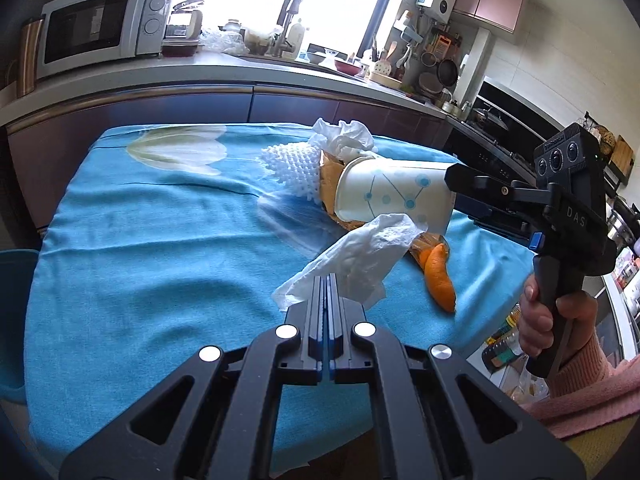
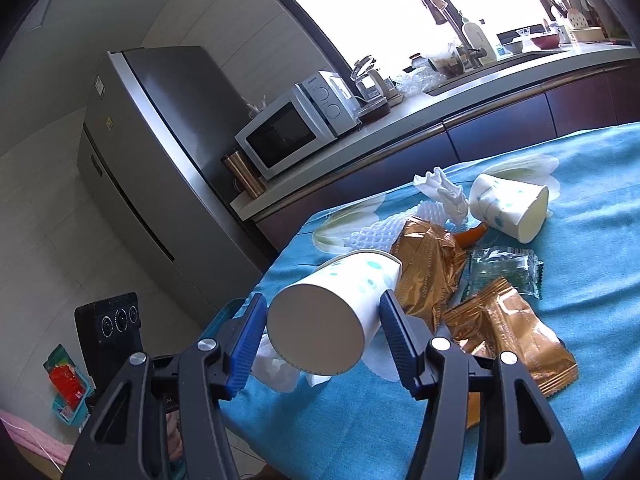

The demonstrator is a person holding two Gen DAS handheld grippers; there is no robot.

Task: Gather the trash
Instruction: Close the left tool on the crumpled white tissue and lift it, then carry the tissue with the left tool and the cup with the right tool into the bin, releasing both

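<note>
My left gripper (image 1: 326, 280) is shut on a corner of a white tissue (image 1: 360, 256), which hangs just above the blue tablecloth (image 1: 160, 260). My right gripper (image 2: 322, 316) is shut on a white paper cup with teal dots (image 2: 324, 320), held on its side with its base toward the camera. In the left wrist view this cup (image 1: 392, 196) is raised over the trash pile. On the cloth lie a second paper cup (image 2: 508, 208), gold wrappers (image 2: 428, 272), a clear green wrapper (image 2: 504, 272), orange peel (image 1: 440, 280), a white foam net (image 1: 292, 168) and a crumpled tissue (image 1: 344, 136).
A kitchen counter (image 1: 240, 68) with a microwave (image 1: 100, 28) and a sink runs behind the table. A grey fridge (image 2: 160, 168) stands at the counter's end. A blue bin (image 1: 16, 280) shows at the table's left edge. A hand and pink sleeve (image 1: 576, 380) hold the right gripper.
</note>
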